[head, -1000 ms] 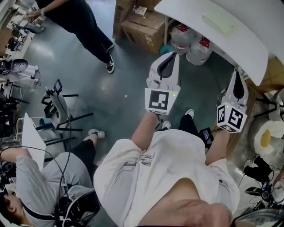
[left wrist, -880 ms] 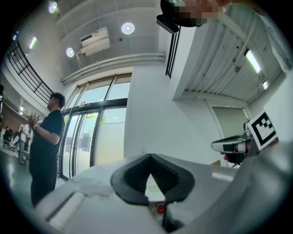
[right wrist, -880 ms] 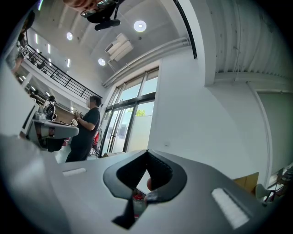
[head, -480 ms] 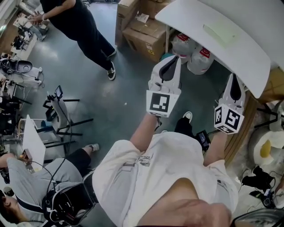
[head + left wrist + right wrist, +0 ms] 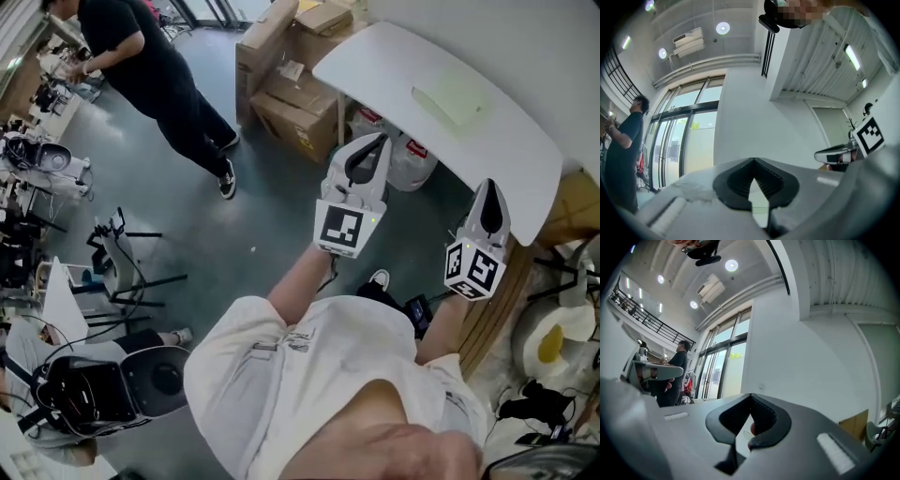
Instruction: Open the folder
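Note:
A pale green folder [image 5: 453, 97] lies flat and closed on a white table [image 5: 375, 66] at the upper right of the head view. My left gripper [image 5: 378, 139] is held in the air with its tip just short of the table's near edge, jaws together and nothing between them. My right gripper [image 5: 489, 185] hangs further right, its tip at the table's edge, also shut and empty. In the left gripper view the left gripper [image 5: 753, 159] points slightly upward at a white wall, and so does the right gripper [image 5: 750, 394] in its own view. The folder shows in neither gripper view.
Cardboard boxes [image 5: 291, 80] are stacked left of the table and water jugs [image 5: 408, 159] stand under it. A person in black [image 5: 150, 80] stands at the upper left. A seated person [image 5: 56, 394] and a black stand [image 5: 122, 253] are at the left. A brown board [image 5: 572, 206] leans at the right.
Both grippers have moved forward toward the table, which now fills more of the head view. Their jaws have stayed together. The seated person has slid toward the lower left corner.

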The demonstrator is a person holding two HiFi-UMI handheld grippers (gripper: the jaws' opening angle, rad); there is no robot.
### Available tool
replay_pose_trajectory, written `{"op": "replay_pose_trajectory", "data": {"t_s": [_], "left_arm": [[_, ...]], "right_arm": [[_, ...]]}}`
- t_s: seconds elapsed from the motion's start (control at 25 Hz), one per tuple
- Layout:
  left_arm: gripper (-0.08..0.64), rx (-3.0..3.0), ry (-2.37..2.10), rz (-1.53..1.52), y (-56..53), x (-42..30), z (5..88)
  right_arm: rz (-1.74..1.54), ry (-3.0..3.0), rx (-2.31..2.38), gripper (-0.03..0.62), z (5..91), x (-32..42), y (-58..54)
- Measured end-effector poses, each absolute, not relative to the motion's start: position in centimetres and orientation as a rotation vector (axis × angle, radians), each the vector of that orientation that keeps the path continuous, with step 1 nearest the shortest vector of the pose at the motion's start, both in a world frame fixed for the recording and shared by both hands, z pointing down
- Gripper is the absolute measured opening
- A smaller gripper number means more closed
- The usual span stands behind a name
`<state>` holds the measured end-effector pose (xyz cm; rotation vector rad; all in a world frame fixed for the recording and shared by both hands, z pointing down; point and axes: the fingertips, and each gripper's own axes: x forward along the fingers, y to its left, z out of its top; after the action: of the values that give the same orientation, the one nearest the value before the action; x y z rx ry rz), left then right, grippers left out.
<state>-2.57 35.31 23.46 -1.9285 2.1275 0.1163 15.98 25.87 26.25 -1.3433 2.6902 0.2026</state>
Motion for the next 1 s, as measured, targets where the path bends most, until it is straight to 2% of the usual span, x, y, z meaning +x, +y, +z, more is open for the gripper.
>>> {"op": "replay_pose_trajectory", "data": {"t_s": [0.56,1.0], "left_arm": [[0.005,-1.940,2.144,0.085,24.3,-1.5,24.0],[0.005,-1.993,2.091,0.091,17.3,1.5,24.4]], "right_arm": [[0.149,2.701,-1.327,0.002,27.0,16.7,15.1],[0.148,2.655,-1.396,0.002,27.0,20.3,9.7]]}}
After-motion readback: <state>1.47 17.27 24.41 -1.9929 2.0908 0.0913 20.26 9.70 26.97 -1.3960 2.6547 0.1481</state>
